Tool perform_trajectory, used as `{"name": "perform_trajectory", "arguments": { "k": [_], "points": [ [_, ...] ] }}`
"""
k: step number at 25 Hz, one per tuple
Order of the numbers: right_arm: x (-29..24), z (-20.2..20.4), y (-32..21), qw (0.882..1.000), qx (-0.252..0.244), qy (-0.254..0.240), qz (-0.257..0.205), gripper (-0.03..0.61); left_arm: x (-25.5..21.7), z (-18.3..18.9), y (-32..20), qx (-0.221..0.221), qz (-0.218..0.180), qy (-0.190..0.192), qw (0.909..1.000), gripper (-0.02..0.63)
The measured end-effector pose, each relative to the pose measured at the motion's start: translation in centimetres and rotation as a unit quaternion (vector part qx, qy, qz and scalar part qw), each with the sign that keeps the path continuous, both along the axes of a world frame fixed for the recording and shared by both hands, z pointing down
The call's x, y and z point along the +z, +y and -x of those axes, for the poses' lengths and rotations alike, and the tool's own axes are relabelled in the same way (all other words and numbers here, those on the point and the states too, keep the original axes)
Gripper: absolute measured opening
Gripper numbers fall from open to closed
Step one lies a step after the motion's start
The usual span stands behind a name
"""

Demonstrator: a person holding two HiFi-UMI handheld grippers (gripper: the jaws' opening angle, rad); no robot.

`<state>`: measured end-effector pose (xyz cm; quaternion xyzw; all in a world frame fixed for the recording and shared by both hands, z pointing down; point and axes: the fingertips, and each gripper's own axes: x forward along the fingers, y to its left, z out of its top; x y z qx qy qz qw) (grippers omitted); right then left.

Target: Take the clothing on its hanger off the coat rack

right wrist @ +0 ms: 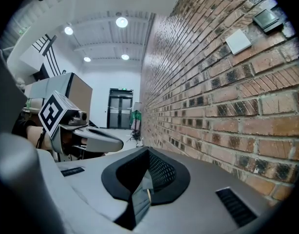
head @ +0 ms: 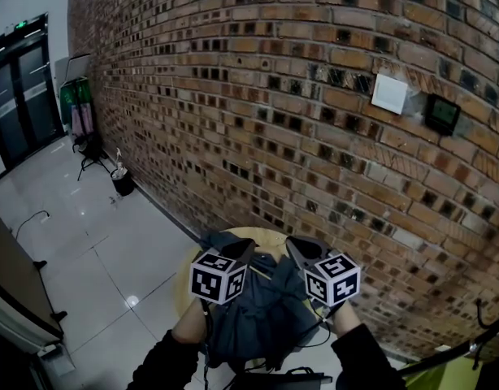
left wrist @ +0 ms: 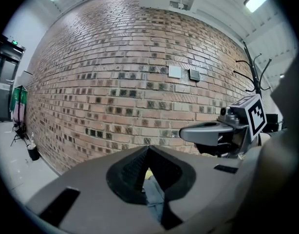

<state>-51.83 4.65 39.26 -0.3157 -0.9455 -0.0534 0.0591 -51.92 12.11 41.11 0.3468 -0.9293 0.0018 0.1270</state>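
Slate-blue rumpled clothing (head: 259, 319) sags, apparently clenched in left tongs (head: 246, 249) and right tongs (head: 292, 246).

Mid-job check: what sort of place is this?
Likely an indoor lobby or hall of a large building: long brick wall, glossy tiled floor, glass double doors under a green exit sign.
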Motion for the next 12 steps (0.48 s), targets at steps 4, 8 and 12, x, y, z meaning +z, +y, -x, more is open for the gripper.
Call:
{"name": "perform_trajectory", "arguments": {
  "k": [4,8,12],
  "points": [
    [-0.14,-0.37,0.1,1.0,-0.004,0.004,0.003,-0.015,-0.27,-0.33,-0.17,0.001,0.005,-0.004,1.0,-0.009],
    [-0.13,-0.68,0.23,1.0,-0.007,0.008,0.003,-0.015,-0.66,-0.53,-0.14,-0.002,0.006,-0.007,1.0,-0.009],
    [-0.45,-0.93,0.24,1.0,-0.008,0.007,0.004,-0.015,-1.0,-0.77,-0.15,-0.003,0.005,-0.008,1.0,-0.009]
  ]
}}
